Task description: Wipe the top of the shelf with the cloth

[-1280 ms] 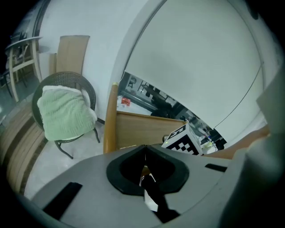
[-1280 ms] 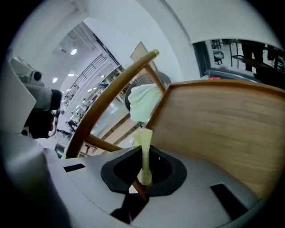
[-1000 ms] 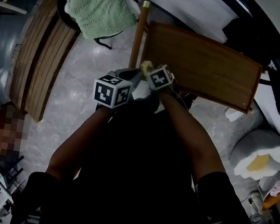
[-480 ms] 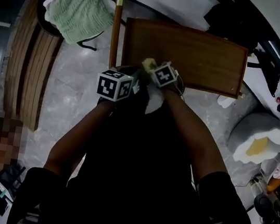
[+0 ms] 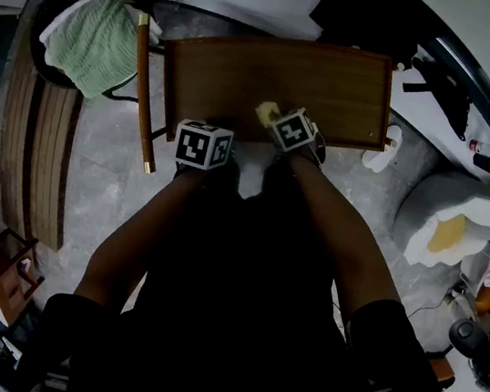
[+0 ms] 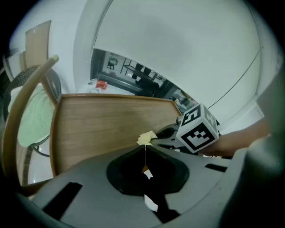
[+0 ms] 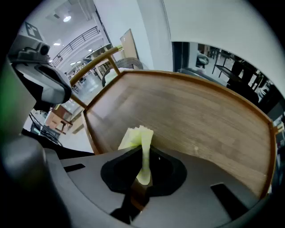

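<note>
Right gripper (image 7: 143, 156) around crumpled pale-yellow cloth (image 7: 137, 135)

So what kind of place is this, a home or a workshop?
Probably a big indoor hall staged with furniture, not a home: a railed upper gallery, a pale stone-like floor, and a wooden shelf beside a green-cushioned chair.

A: Finish of the shelf (image 5: 281, 85) top?
B: Wood, brown, straight-grained, smooth, low sheen.
A: The cloth (image 7: 139, 136) at the shelf's near edge?
B: Pale yellow fabric, soft, matt.
A: The right gripper (image 7: 144, 151) and left gripper (image 6: 145, 149)?
B: Moulded plastic, grey, matt.
A: Left of the shelf?
B: A green throw (image 5: 90, 41), ribbed knit; the floor (image 5: 90, 184), mottled grey, stone-like.
</note>
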### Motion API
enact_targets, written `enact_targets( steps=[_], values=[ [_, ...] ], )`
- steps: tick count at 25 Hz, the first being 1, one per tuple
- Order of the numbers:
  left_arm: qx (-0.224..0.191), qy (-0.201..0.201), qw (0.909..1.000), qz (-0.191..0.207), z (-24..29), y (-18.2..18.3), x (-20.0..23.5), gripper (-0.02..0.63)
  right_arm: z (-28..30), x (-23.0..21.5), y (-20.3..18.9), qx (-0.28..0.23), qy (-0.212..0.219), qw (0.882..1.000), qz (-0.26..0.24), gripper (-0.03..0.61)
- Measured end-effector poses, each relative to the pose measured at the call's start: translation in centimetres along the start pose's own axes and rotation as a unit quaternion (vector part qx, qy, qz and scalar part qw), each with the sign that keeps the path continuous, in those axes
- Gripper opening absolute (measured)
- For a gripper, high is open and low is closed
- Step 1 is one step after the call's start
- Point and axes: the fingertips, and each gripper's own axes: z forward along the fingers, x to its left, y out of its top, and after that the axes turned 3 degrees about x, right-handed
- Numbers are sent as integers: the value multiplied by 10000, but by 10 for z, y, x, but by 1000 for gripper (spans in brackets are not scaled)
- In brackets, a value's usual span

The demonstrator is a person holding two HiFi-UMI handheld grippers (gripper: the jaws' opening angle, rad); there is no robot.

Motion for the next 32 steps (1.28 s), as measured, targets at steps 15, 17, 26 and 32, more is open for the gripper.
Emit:
enact_targets(
  steps=[15, 17, 26, 32],
  values=[
    [413, -437, 9980, 174, 88, 10, -96, 12, -59, -126, -86, 31, -735, 9959, 531, 40],
    [405, -481, 9979, 168, 97, 11, -106, 12, -71, -145, -93, -23, -893, 9941, 621, 40],
    [394, -633, 9972, 102, 128, 8, -144, 12, -100, -191, -133, 40, -1210, 9894, 807, 40],
    [272, -711, 9971, 0, 132, 9, -155, 12, -111, -211, -155, 170, -1608, 9823, 951, 40]
  ],
)
